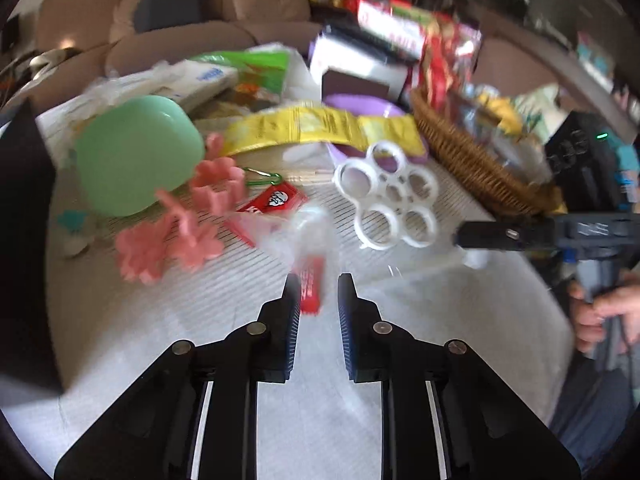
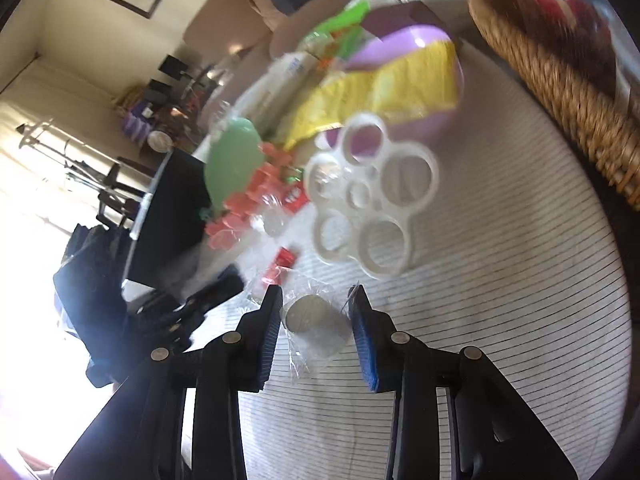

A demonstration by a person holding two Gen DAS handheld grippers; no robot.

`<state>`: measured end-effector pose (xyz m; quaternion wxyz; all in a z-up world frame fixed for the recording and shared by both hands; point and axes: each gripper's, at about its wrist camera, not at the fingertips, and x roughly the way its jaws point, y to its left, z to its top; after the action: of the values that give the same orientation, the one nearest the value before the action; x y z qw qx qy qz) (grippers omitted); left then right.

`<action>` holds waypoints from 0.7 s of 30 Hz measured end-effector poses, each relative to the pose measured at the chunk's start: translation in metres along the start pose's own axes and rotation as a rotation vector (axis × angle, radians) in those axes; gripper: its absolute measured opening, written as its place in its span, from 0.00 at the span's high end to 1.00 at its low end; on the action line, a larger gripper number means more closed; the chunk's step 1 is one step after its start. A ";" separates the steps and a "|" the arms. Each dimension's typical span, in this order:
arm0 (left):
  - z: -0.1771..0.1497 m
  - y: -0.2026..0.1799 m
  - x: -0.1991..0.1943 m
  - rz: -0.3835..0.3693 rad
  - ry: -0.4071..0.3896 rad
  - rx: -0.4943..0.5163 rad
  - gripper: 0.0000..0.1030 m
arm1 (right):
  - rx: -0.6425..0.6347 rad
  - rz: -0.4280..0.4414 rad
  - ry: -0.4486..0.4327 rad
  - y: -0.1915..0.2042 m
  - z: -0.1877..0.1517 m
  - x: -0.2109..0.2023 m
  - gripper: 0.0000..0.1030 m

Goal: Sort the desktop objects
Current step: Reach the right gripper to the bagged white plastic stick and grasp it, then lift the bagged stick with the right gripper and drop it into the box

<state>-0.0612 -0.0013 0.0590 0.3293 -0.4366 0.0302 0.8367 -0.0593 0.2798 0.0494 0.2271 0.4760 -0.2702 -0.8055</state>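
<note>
Blurred in the left wrist view, my left gripper (image 1: 319, 282) hovers low over the striped mat (image 1: 440, 320). A red sachet (image 1: 310, 294) in clear wrap lies between its jaws against the left finger; a gap shows to the right pad. My right gripper (image 2: 315, 294) has both pads against a round grey disc (image 2: 316, 326) in clear plastic wrap. From the left wrist view the right gripper (image 1: 460, 238) reaches in from the right. A white holder of joined rings (image 1: 390, 196) (image 2: 368, 196) lies just beyond both grippers.
Pink cutters (image 1: 180, 220), a green bowl (image 1: 136, 156), a KFC sachet (image 1: 276, 200), a yellow packet (image 1: 320, 128) across a purple bowl (image 1: 360, 106) crowd the far side. A wicker basket (image 1: 472, 160) stands right, a black box (image 1: 24, 240) left. A hand (image 1: 600, 312) grips the right tool.
</note>
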 end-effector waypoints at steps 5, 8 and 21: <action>-0.027 0.014 -0.050 0.014 -0.027 -0.076 0.83 | -0.055 -0.023 -0.025 0.019 -0.003 -0.004 0.67; -0.043 0.019 -0.066 0.070 -0.019 -0.062 0.83 | -0.124 -0.094 0.020 0.036 -0.012 0.006 0.67; -0.001 0.015 0.002 0.226 0.118 0.264 0.24 | -0.478 -0.311 0.094 0.082 -0.046 0.024 0.30</action>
<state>-0.0699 -0.0117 0.0531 0.2852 -0.4317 0.2077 0.8302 -0.0203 0.1937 0.0689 0.2189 0.4813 0.0144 -0.8487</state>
